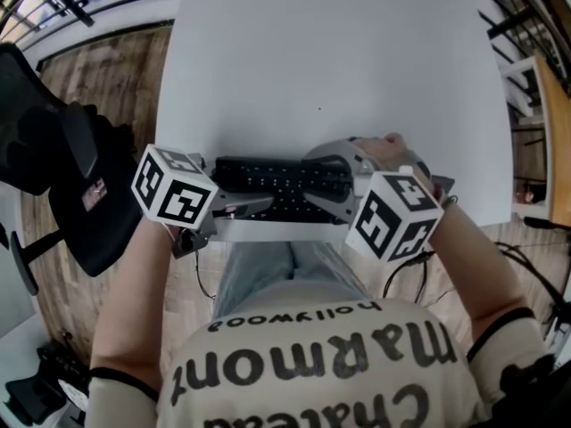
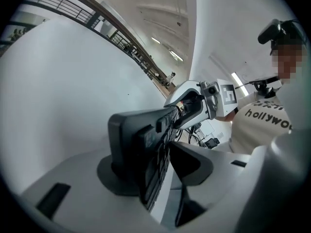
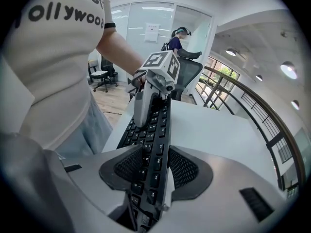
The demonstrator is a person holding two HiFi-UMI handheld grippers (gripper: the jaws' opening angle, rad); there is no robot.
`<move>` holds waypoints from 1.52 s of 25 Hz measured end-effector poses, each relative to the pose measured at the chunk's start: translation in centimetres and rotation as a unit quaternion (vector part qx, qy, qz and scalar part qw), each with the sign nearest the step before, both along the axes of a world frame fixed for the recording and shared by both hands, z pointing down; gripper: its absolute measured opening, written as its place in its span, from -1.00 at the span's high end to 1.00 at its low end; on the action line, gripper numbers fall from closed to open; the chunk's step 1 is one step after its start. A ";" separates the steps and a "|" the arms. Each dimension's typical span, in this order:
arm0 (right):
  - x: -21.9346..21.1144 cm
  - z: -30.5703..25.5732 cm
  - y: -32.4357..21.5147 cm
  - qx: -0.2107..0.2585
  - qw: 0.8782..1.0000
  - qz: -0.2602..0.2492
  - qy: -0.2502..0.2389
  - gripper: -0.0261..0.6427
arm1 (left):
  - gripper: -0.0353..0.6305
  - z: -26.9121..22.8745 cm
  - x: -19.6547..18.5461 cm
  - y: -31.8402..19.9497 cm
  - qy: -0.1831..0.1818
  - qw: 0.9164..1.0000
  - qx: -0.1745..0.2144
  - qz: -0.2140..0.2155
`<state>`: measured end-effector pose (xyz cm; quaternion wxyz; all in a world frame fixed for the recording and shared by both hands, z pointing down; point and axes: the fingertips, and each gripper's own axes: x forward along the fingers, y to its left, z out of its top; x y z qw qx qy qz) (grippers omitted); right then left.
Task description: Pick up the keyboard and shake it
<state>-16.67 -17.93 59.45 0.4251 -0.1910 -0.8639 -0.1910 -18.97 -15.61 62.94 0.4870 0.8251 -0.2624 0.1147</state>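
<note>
A black keyboard [image 1: 277, 185] lies lengthways along the near edge of the white table [image 1: 339, 61]; whether it rests on the top or hangs just above it I cannot tell. My left gripper [image 1: 234, 205] is shut on its left end. In the left gripper view the keyboard [image 2: 141, 140] stands edge-on between the pads of the left gripper [image 2: 158, 166]. My right gripper [image 1: 335, 190] is shut on the right end. The right gripper view shows the keyboard [image 3: 153, 140] clamped between the mesh pads of the right gripper [image 3: 155, 171], with the left gripper [image 3: 146, 96] at the far end.
A black office chair [image 1: 62, 168] stands on the wooden floor left of the table. Black cables [image 1: 526, 266] hang at the right. Railings run along the far side. The person's torso is close against the table's near edge.
</note>
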 end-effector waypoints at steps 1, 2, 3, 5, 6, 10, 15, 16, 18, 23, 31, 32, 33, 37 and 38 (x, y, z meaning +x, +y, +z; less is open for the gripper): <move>0.0 0.0 0.1 0.003 1.000 0.001 -0.001 0.35 | 0.34 0.1 0.0 0.1 -0.003 1.000 0.003 0.003; 0.1 0.0 0.1 0.005 1.000 0.003 -0.001 0.35 | 0.35 0.1 0.0 0.1 -0.004 1.000 0.005 0.005; 0.2 -0.1 0.2 0.006 1.000 0.004 -0.002 0.35 | 0.36 0.0 0.1 0.2 -0.003 1.000 0.007 0.008; 0.4 -0.3 0.1 0.005 1.000 0.006 -0.002 0.35 | 0.40 -0.6 0.5 0.4 0.001 1.000 0.013 0.019; 0.6 -0.4 0.1 0.004 1.000 0.006 -0.002 0.35 | 0.46 -0.9 0.7 0.4 0.003 1.000 0.018 0.023; 0.4 -0.8 -0.1 0.016 1.000 0.004 -0.002 0.35 | 0.53 -1.7 0.5 0.4 0.007 0.999 0.043 0.021; 0.2 -0.5 -0.1 0.021 1.000 0.006 -0.002 0.35 | 0.59 -1.7 0.4 0.6 0.013 0.999 0.052 0.009; 0.3 -0.5 0.0 0.020 1.000 0.005 -0.002 0.34 | 0.59 -1.7 0.5 0.7 0.014 0.999 0.051 0.007; 0.4 -0.5 0.1 0.014 1.000 0.004 -0.001 0.34 | 0.60 -1.7 0.6 0.7 0.019 0.999 0.046 0.002; 0.2 -0.5 -0.2 -0.014 1.000 0.017 -0.021 0.34 | 0.60 -1.7 0.4 0.6 0.026 0.999 0.036 -0.011; 1.3 -0.8 -1.4 -0.019 0.995 0.077 -0.054 0.26 | 0.60 -1.8 0.4 0.7 0.028 0.999 0.037 -0.009; 1.7 -0.8 -1.7 -0.017 0.995 0.084 -0.057 0.24 | 0.61 -1.8 0.4 0.6 0.026 0.999 0.037 -0.007; 2.2 -0.9 -2.0 -0.015 0.994 0.091 -0.060 0.22 | 0.61 -1.8 0.4 0.6 0.024 0.999 0.037 -0.006; 5.0 -1.3 -4.1 -0.020 0.985 0.154 -0.078 0.19 | 0.61 -1.8 0.4 0.4 0.014 0.999 0.035 -0.003; 6.0 -1.5 -5.1 -0.031 0.979 0.184 -0.082 0.19 | 0.60 -1.7 0.4 0.4 0.013 0.999 0.033 -0.004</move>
